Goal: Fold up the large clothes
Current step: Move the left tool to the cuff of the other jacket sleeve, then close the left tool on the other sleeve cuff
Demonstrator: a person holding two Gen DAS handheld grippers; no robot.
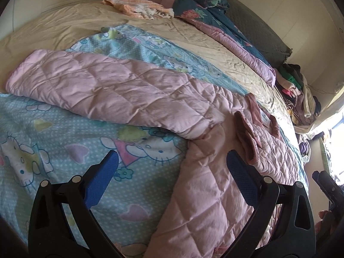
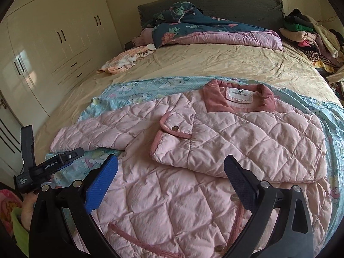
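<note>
Lying flat on a cartoon-print blanket [image 2: 331,129] on the bed, the pink quilted jacket [image 2: 172,193] has one sleeve already folded across its chest, the other sleeve [image 1: 103,86] stretched out sideways. Looks light, puffy, soft, a bit slick; best pinched at that sleeve's cuff or the hem. Left gripper [image 1: 172,178] hovers just above the jacket's armpit, jaws spread, empty. Right gripper [image 2: 171,180] hovers over the jacket's front, also spread, empty.
</note>
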